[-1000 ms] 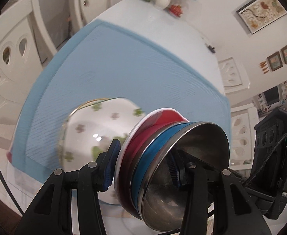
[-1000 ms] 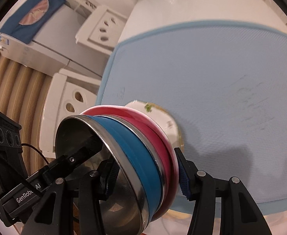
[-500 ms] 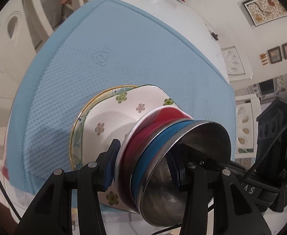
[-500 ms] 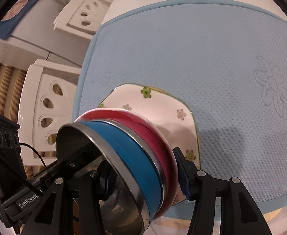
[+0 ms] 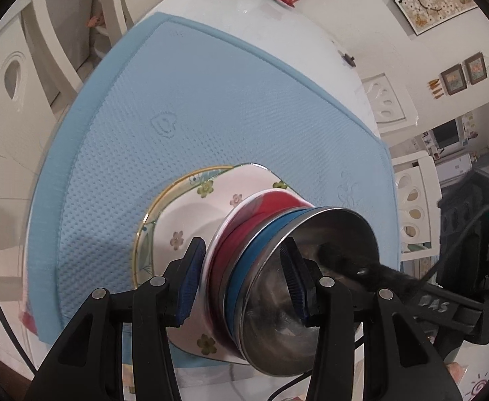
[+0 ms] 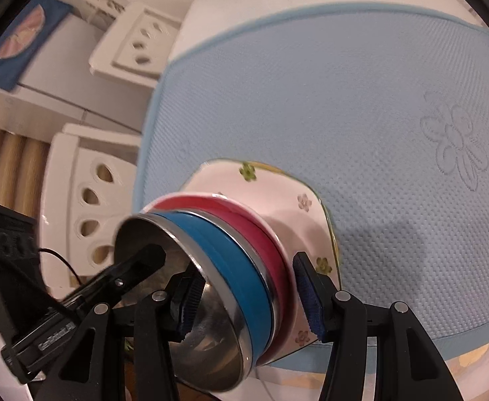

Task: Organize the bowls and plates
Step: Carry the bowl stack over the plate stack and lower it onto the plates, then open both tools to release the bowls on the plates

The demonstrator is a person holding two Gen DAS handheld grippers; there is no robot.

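STEP: lowering bowls (image 5: 278, 254) onto plate (image 5: 191, 220), mat's (image 5: 211, 100) 6 o'clock | GRIP: left gripper (image 5: 241, 284), right gripper (image 6: 248, 300) each clamped on bowls | NEXT: seat flat, centred, then release.

Both wrist views look steeply down, close, sharing the bowls (image 5: 278, 250) from opposite sides.
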